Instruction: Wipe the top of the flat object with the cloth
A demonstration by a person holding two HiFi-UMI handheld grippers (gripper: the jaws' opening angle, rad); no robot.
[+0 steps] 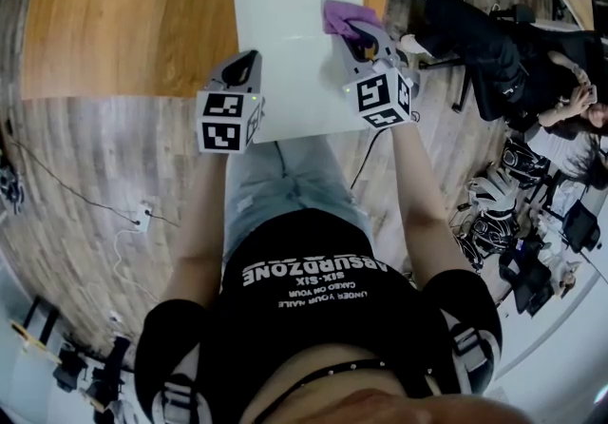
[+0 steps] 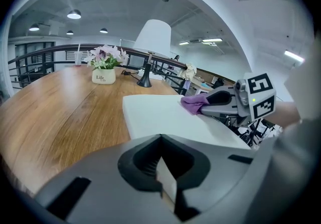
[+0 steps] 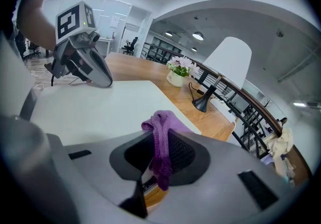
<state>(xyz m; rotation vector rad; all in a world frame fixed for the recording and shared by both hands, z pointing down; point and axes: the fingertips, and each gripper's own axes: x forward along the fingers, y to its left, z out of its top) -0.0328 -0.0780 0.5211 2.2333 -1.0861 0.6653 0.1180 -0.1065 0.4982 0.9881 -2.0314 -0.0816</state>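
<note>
Cloth [image 1: 342,15]: purple, resting on the far right corner of the white flat board [image 1: 285,61].
Right gripper [image 1: 359,32]: jaws pinching the cloth.
Left gripper [image 1: 249,59]: jaws closed, seemingly on the board's near left edge, steadying it.
Board: lies on the wooden table [image 1: 123,13].
Progress: wiping looks barely begun; most of the top still to cover.

Wooden tabletop [image 1: 123,23] with a white board [image 1: 285,61].
It lay flat, jutting past the near edge; a flower pot [image 2: 104,76] and lamp [image 2: 145,81] stood beyond.
</note>
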